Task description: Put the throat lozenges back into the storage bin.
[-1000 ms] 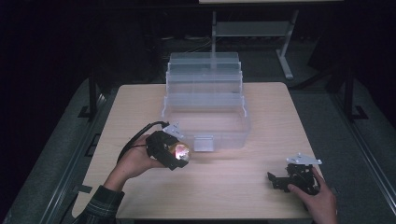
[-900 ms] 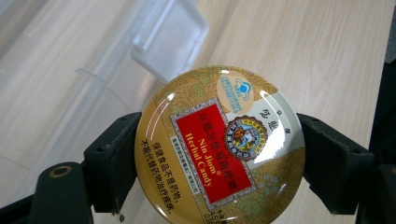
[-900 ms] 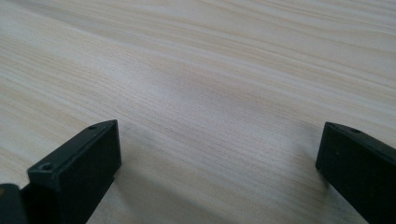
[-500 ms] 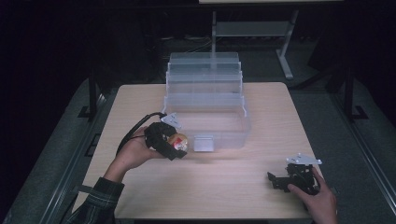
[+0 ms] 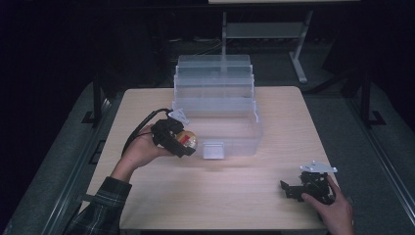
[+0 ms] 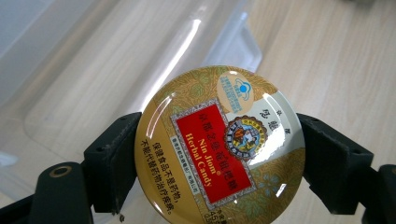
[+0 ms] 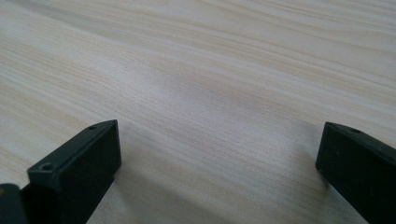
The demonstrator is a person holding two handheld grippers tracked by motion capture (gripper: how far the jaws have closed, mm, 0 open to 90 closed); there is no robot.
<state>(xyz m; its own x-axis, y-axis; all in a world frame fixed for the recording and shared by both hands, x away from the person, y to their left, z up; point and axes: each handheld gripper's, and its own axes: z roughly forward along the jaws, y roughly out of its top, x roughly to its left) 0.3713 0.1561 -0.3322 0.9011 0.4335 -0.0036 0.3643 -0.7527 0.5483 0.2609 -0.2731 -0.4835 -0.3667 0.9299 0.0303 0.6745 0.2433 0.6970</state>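
At the left of the high view, the person's left hand reaches in from the bottom edge in a plaid sleeve, palm turned up and inward, and lifts the left gripper above the table, just beside the front-left corner of the storage box. Its jaws are clamped on a round candy tin, one black pad pressing each side of the rim. The tin is shiny metal, gold with a leafy pattern, and carries a red label reading "Nin Jiom Herbal Candy" beside a round emblem. Behind it in the left gripper view lies the glossy clear plastic wall of the box.

The box is translucent plastic with stepped tiers rising toward the back and a small latch on its front wall; its open front tray shows pale wood through the bottom, and I cannot make out anything inside it.

At the right, the right hand rests on the pale wood-grain tabletop near the front edge, holding the right gripper low and level, well apart from the box. Its matte black jaws stand wide apart over bare wood.
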